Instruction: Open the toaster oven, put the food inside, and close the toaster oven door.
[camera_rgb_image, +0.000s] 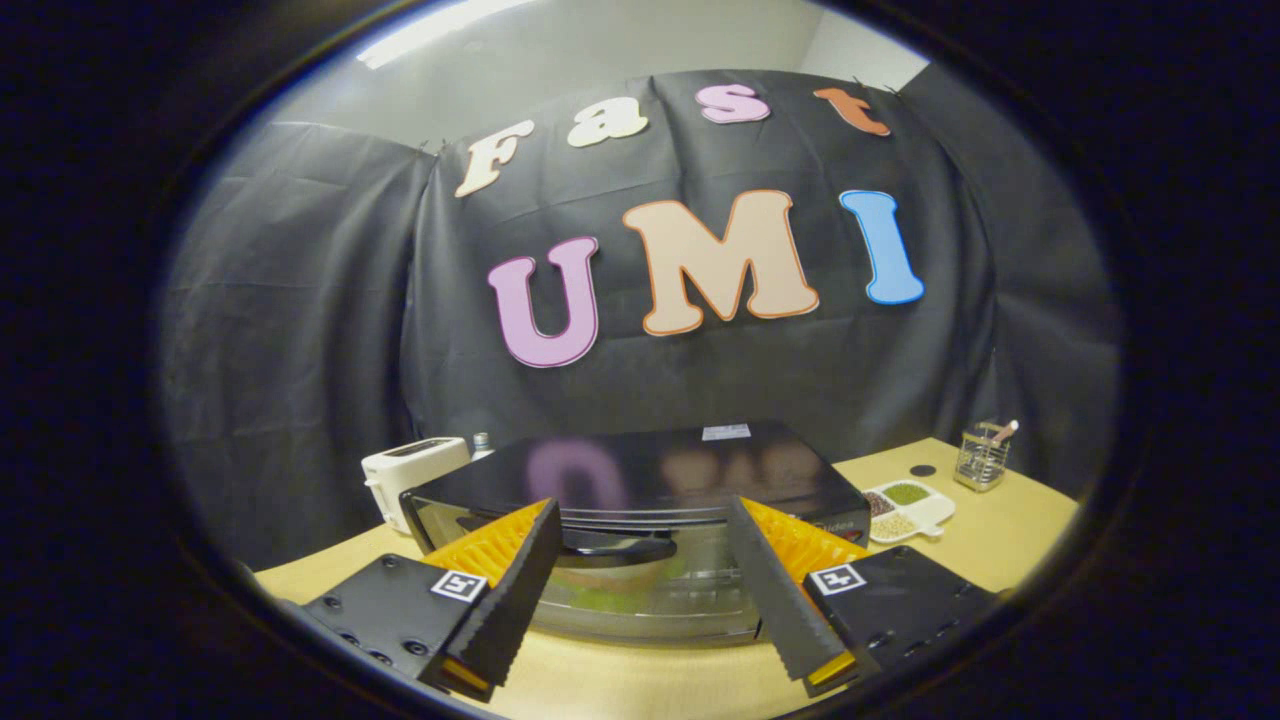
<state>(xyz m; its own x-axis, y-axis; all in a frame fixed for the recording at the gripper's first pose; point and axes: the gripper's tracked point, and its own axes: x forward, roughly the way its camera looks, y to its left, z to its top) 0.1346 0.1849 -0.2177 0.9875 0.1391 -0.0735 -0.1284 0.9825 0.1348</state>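
Observation:
A black toaster oven stands on the wooden table just ahead of my fingers. Its glass door stands upright and closed, with the dark handle along the door's top, between my two fingers. Faint green and orange shapes show behind the glass; I cannot tell what they are. My gripper is open, its orange-and-black fingers spread wide either side of the handle and touching nothing. The fingertips are level with the oven's top front edge.
A white bread toaster stands left of the oven, a small bottle top behind it. To the oven's right lie a white divided dish of grains, a dark disc and a glass jar holding utensils.

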